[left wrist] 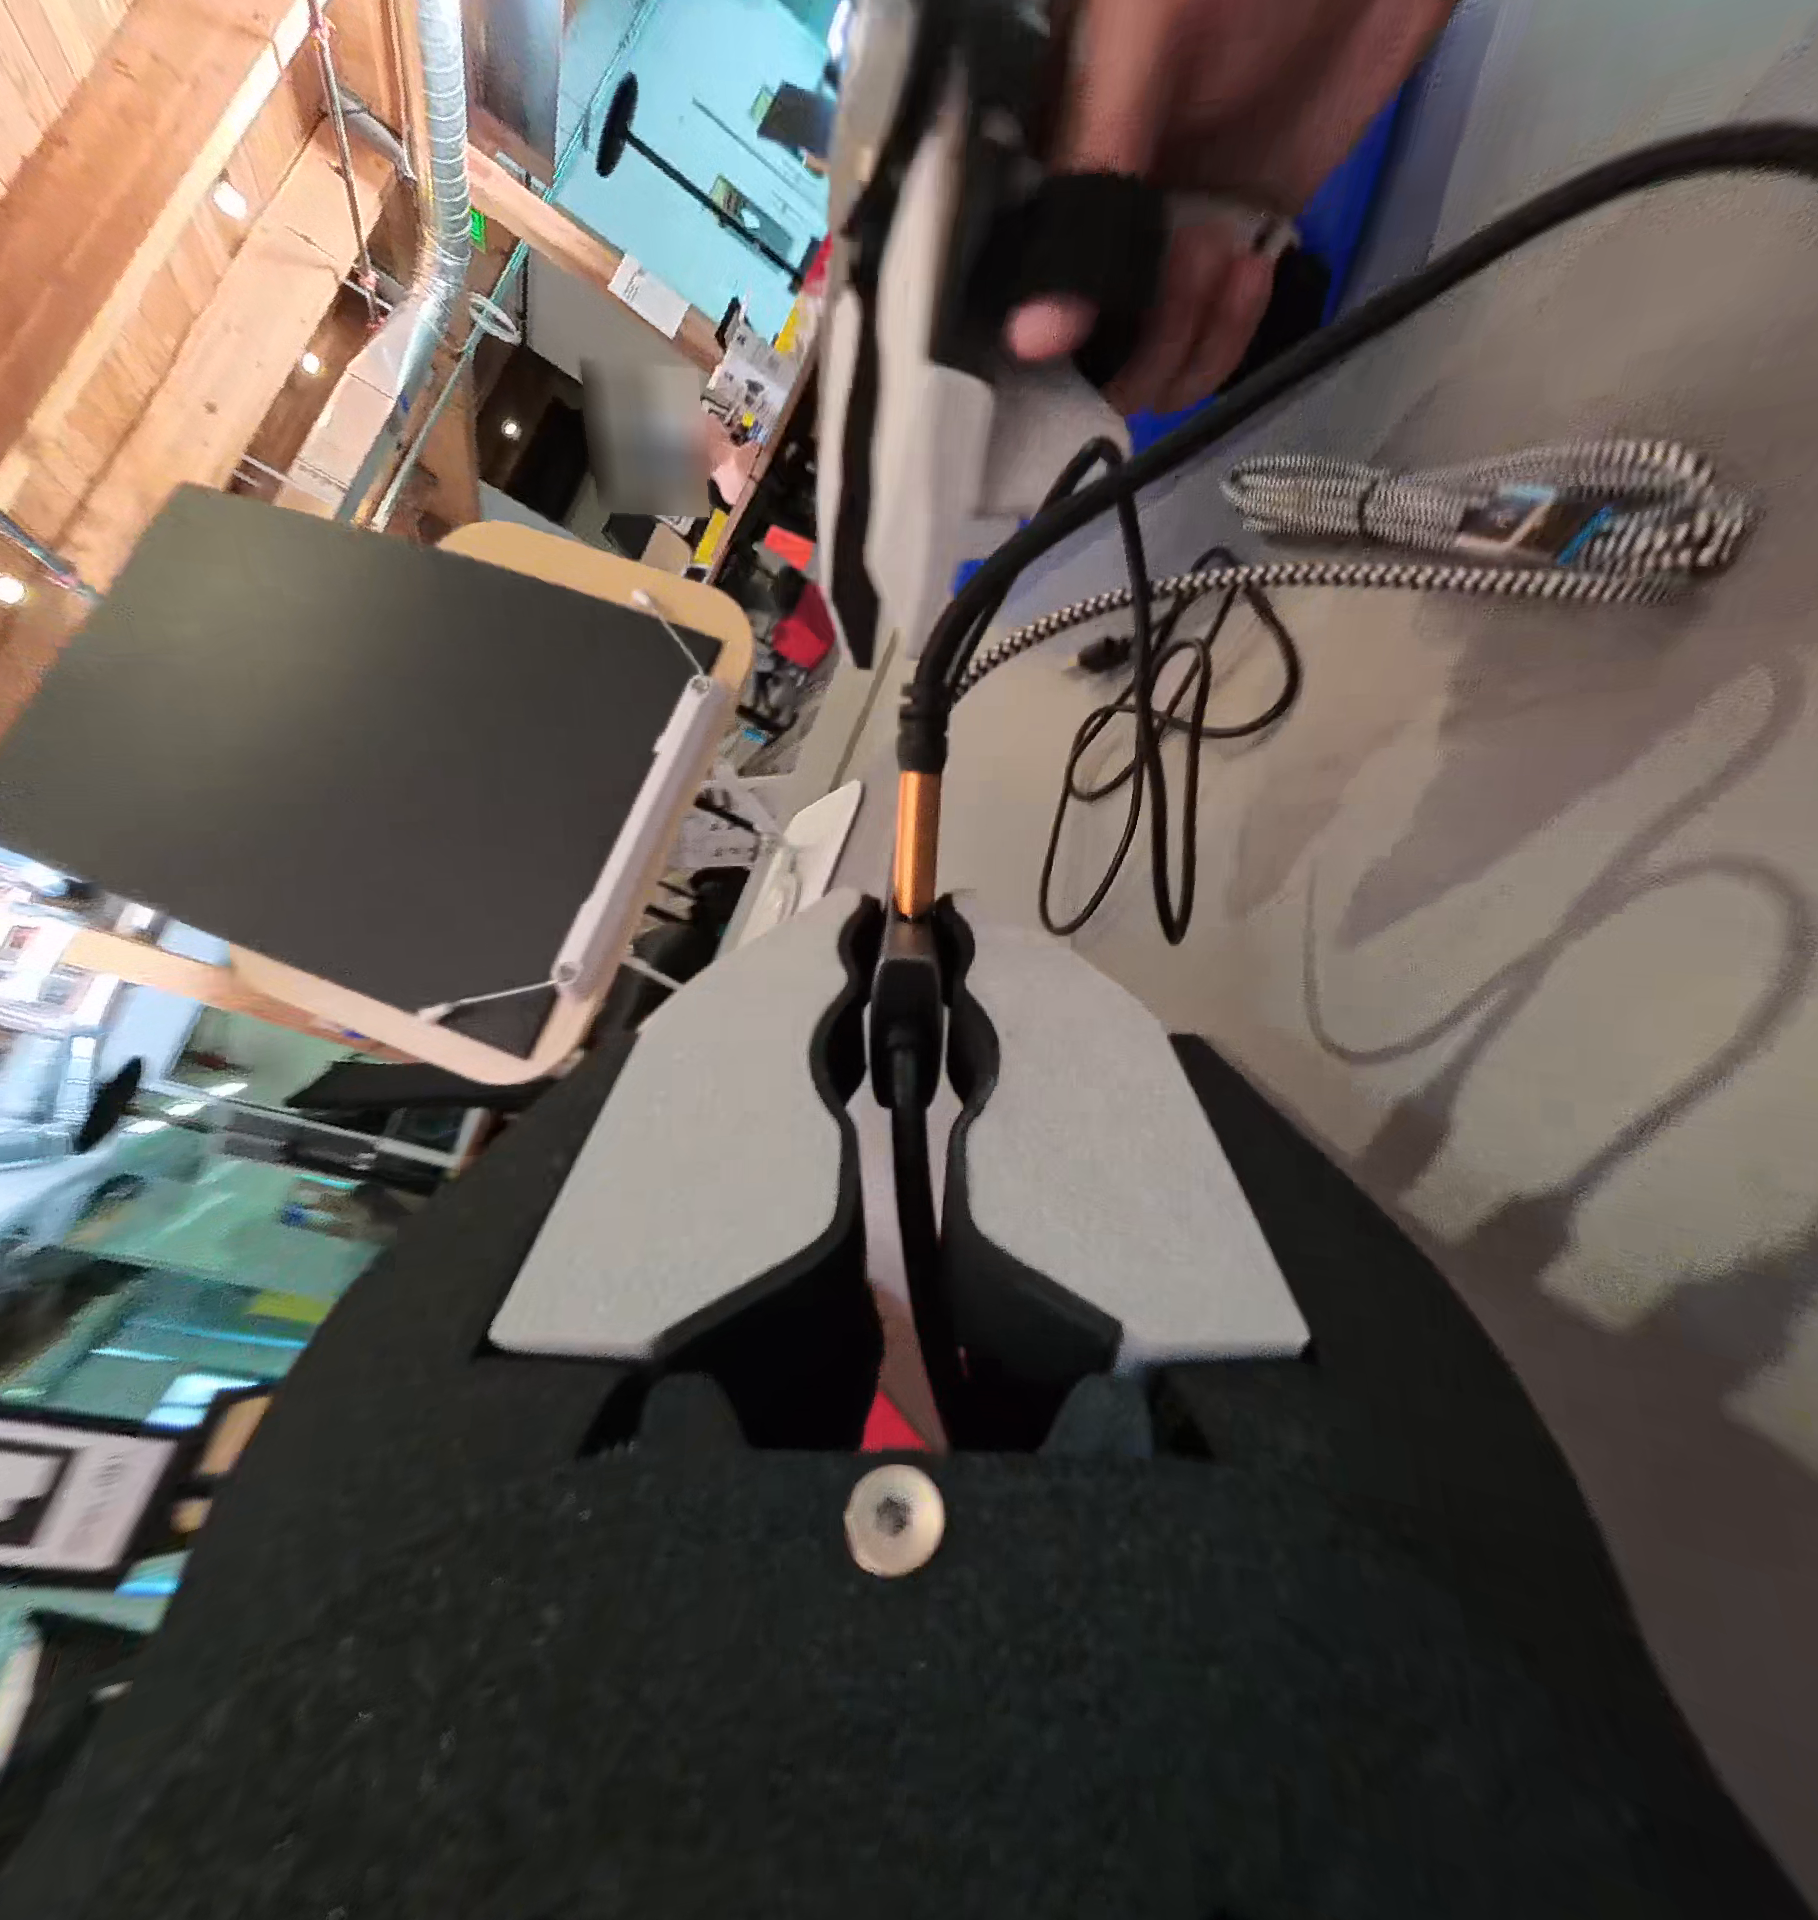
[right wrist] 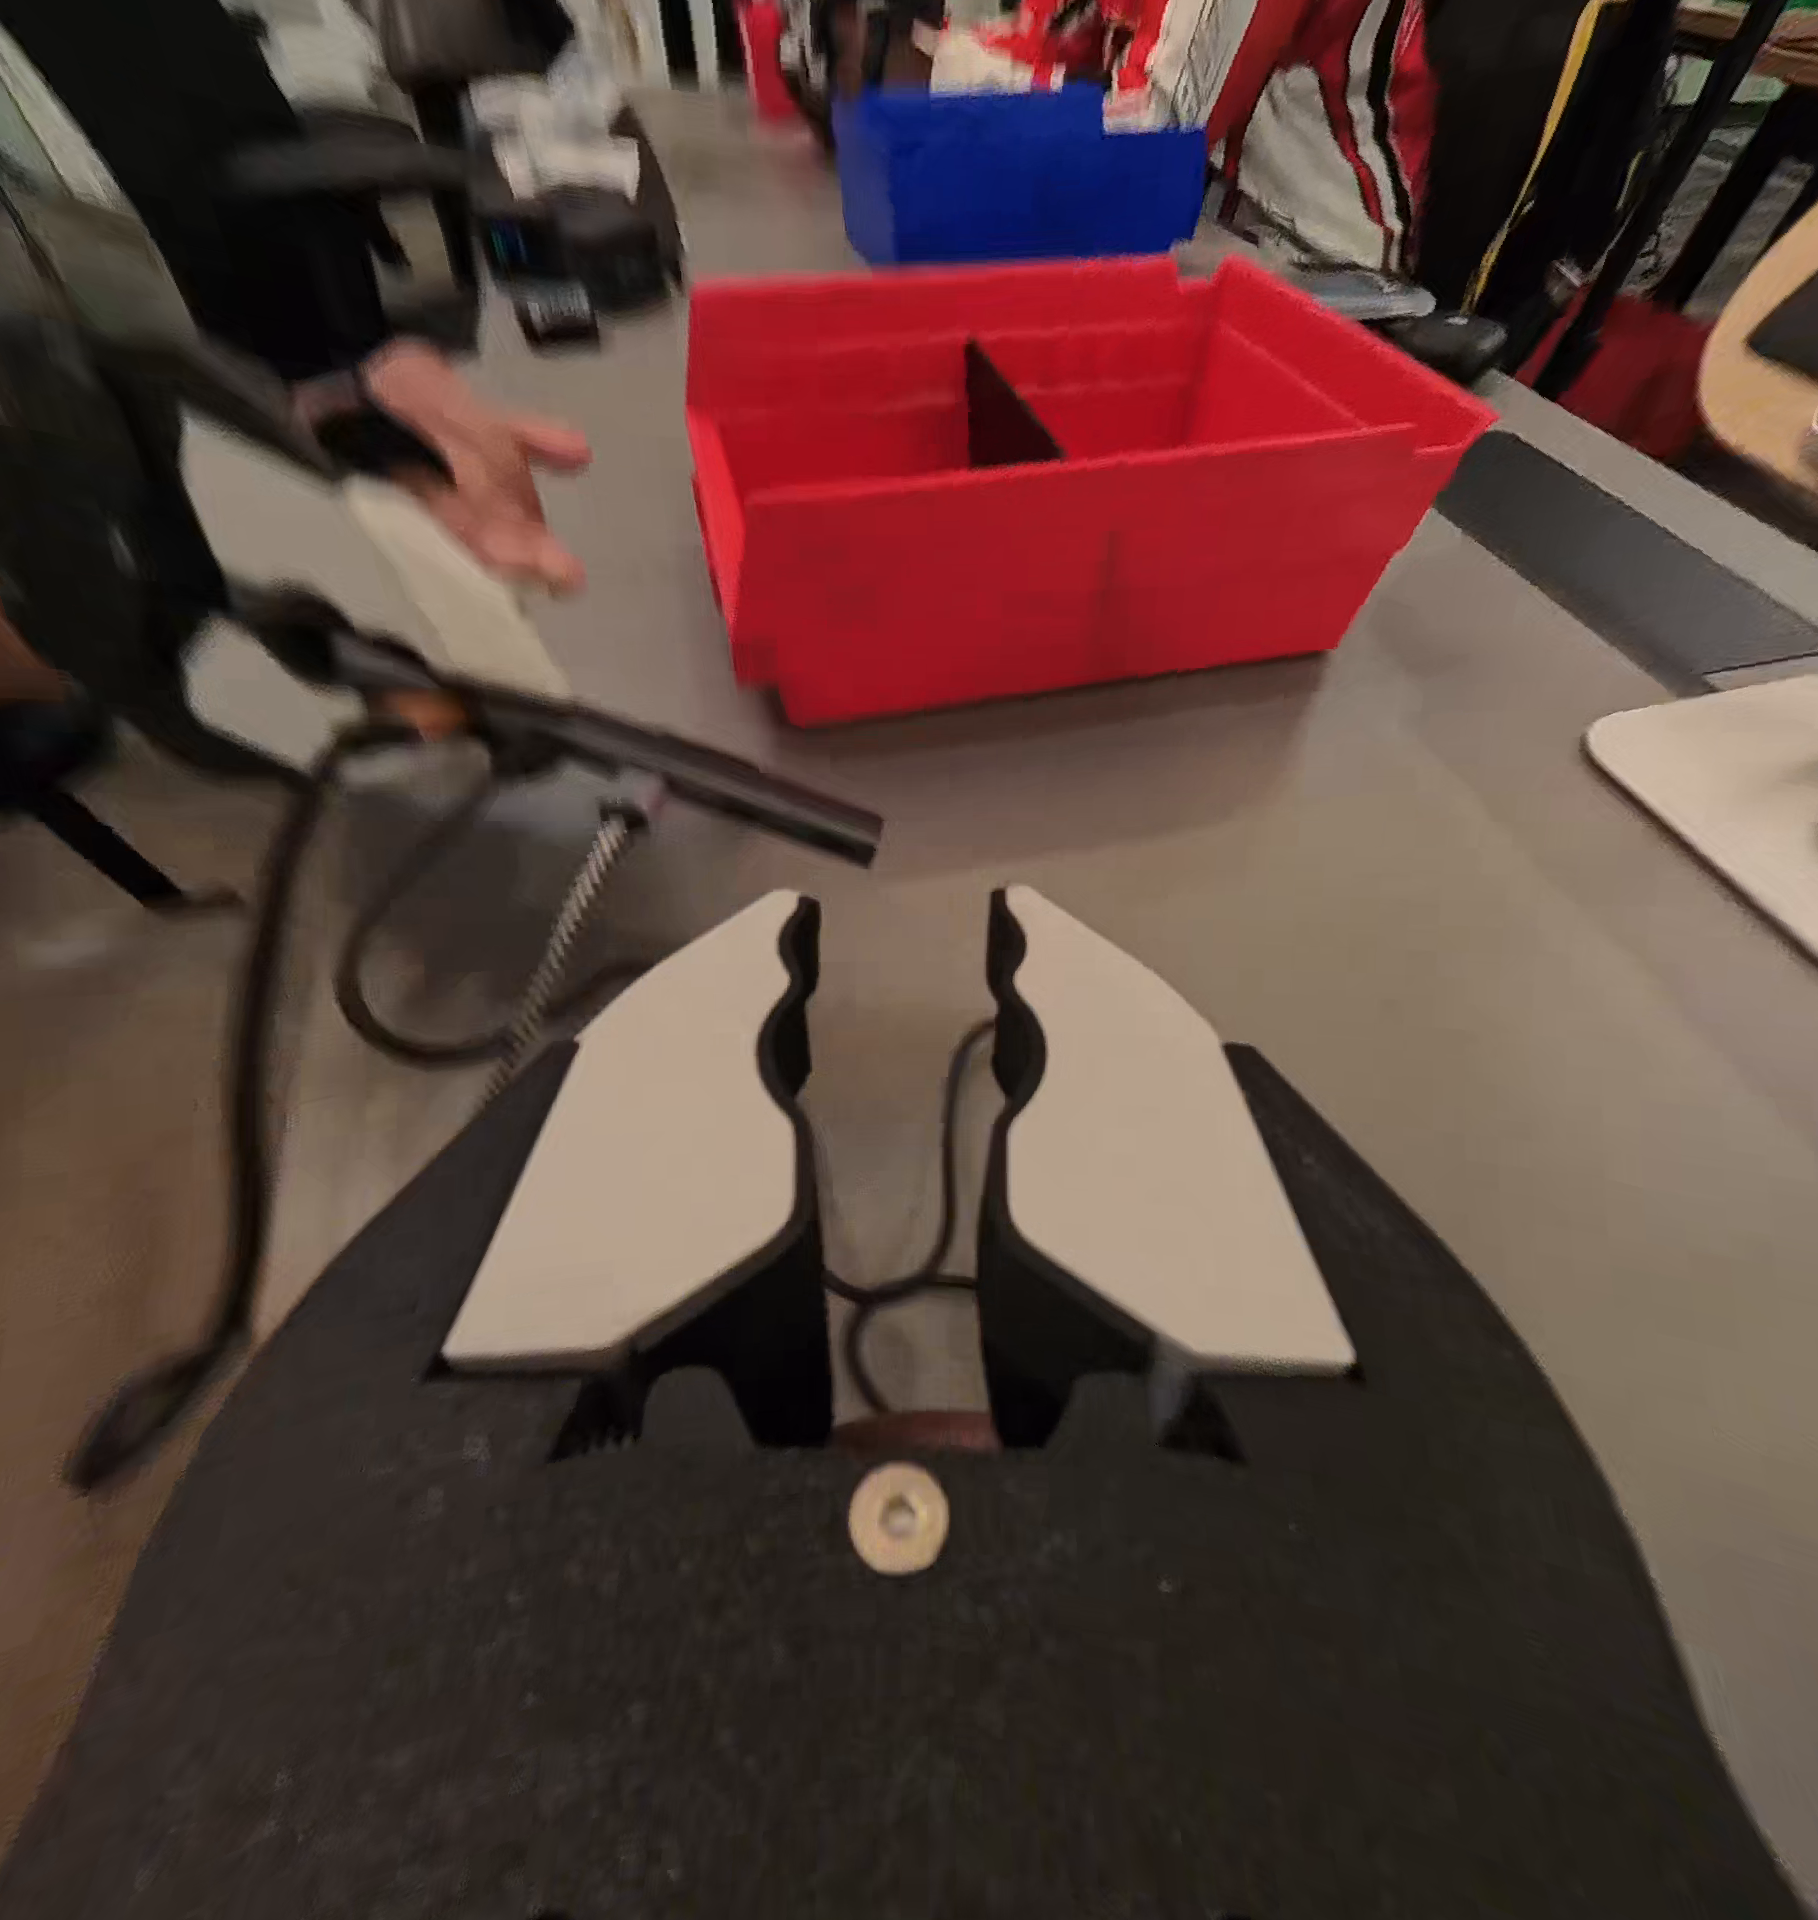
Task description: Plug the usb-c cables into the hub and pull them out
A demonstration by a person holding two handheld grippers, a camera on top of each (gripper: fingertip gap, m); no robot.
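Observation:
My left gripper (left wrist: 905, 920) is shut on a black piece I take for the hub (left wrist: 900, 1003). A copper-collared plug (left wrist: 915, 842) with a thick black cable (left wrist: 1300, 332) sticks out of its far end. In the right wrist view the left gripper (right wrist: 437, 603) holds a dark bar (right wrist: 697, 779) above the table, blurred, with a braided cable (right wrist: 562, 956) meeting it. My right gripper (right wrist: 903, 914) is open and empty just short of that bar, with a thin black cable (right wrist: 946, 1143) lying under it. A bundled braided cable (left wrist: 1487, 509) lies on the table.
A red divided bin (right wrist: 1040, 520) stands ahead on the grey table (right wrist: 1300, 935), with a blue bin (right wrist: 1019, 177) behind it. A white base plate (right wrist: 1736, 810) sits at the right edge. A loose thin black cable (left wrist: 1154, 748) lies beside the braided one. One gripper's finger ends stand about 10 cm off the other's.

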